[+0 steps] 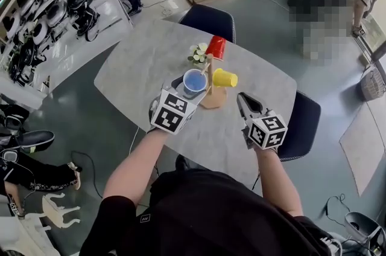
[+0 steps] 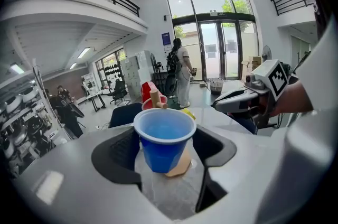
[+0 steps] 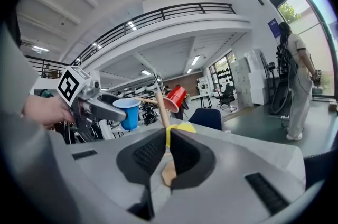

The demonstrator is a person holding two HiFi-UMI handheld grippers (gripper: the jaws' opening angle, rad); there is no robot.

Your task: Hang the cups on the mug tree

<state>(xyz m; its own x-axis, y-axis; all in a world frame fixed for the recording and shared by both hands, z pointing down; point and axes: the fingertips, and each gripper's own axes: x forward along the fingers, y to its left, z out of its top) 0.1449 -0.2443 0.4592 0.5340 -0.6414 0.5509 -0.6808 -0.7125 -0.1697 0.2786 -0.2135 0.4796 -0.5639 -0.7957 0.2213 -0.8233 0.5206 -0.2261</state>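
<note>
A blue cup (image 1: pixel 194 81) (image 2: pixel 163 138) sits upright between the jaws of my left gripper (image 1: pixel 193 90) (image 2: pixel 166 150), which is shut on it. The right gripper view shows this cup (image 3: pixel 127 112) held up in the air just left of the wooden mug tree (image 1: pixel 214 96) (image 3: pixel 161 106). A red cup (image 1: pixel 216 46) (image 3: pixel 176 97) hangs on the tree's far peg. On its right peg hangs a yellow cup (image 1: pixel 224 78) (image 3: pixel 179 128). My right gripper (image 1: pixel 244 101) (image 3: pixel 166 136) is shut and empty, right of the tree's base and pointing at it.
The grey table (image 1: pixel 145 61) also carries a small plant (image 1: pixel 198 54) behind the tree. Dark chairs stand at the far side (image 1: pixel 208 19) and the right side (image 1: pixel 301 122). Racks of wheels (image 1: pixel 54 1) line the left wall. A person stands at the back right.
</note>
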